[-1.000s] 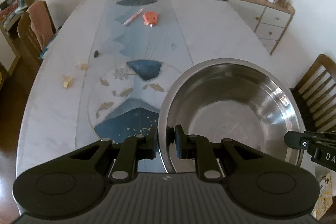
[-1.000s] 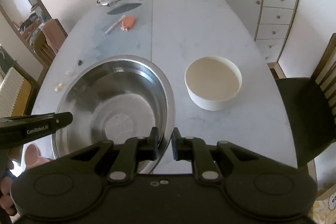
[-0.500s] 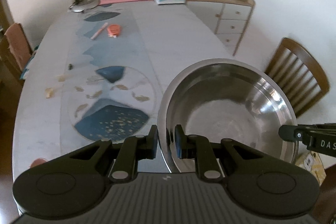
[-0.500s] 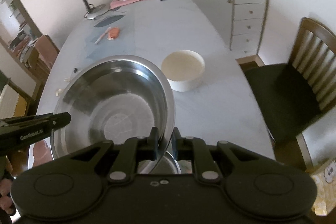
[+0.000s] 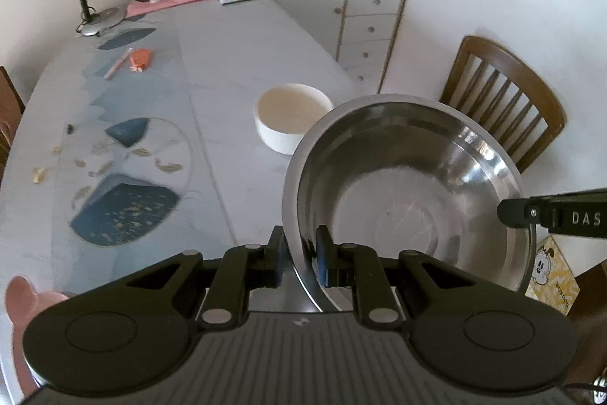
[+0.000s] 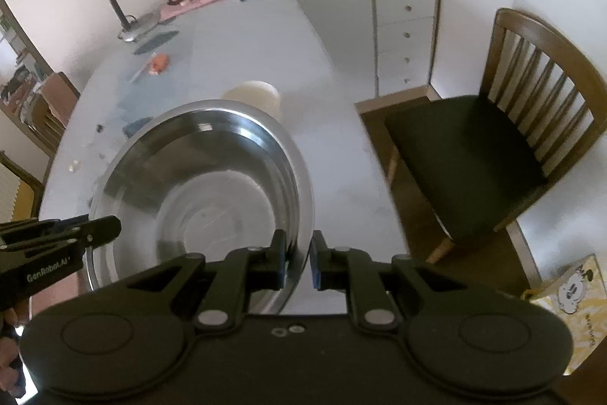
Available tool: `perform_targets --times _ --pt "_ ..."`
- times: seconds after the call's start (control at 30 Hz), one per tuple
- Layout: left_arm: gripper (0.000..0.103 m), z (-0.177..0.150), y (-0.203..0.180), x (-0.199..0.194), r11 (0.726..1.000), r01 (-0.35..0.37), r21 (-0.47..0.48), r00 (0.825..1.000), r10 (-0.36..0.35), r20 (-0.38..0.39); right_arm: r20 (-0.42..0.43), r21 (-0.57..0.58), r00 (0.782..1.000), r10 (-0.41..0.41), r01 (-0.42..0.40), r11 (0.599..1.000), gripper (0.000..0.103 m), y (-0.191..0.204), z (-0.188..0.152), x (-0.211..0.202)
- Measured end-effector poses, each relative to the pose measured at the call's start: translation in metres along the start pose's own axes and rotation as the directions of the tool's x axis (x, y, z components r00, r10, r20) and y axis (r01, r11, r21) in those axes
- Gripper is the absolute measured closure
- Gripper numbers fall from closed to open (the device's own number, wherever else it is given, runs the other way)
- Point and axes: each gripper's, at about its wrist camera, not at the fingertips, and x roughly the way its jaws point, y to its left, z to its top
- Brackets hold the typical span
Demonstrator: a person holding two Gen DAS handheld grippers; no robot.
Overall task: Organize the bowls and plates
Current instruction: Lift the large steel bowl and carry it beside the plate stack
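Both tools are clamped on the rim of the steel bowl (image 5: 409, 192): the left gripper (image 5: 299, 259) at the lower centre of its frame, the right gripper (image 6: 296, 262) on the opposite rim. The bowl hangs above the table (image 5: 235, 63), so the step in hand seems to be carrying it. The white bowl (image 5: 292, 116) stands just behind it, centre of frame. The next move probably needs a level lowering with both grips together, clear of the chair (image 6: 493, 154) at the right.
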Motion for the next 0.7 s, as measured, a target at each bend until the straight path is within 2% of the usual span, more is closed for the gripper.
perform_targets --times 0.37,0.57,0.7 --pt "0.087 -0.026 -0.072 0.044 0.999 -0.027 0.016 0.997 0.029 -0.074 -0.103 -0.031 0.995 0.004 -0.008 0.999 0.090 -0.076 -0.004 0.026" --pt "0.087 -0.045 -0.091 0.060 0.997 -0.048 0.053 0.994 0.053 -0.096 -0.172 -0.068 0.985 0.008 -0.020 0.997 0.089 -0.094 -0.012 0.046" --pt "0.087 -0.055 -0.095 0.073 0.998 -0.051 0.038 0.990 0.055 -0.129 -0.206 -0.092 0.978 0.011 -0.030 0.995 0.088 -0.099 -0.019 0.058"
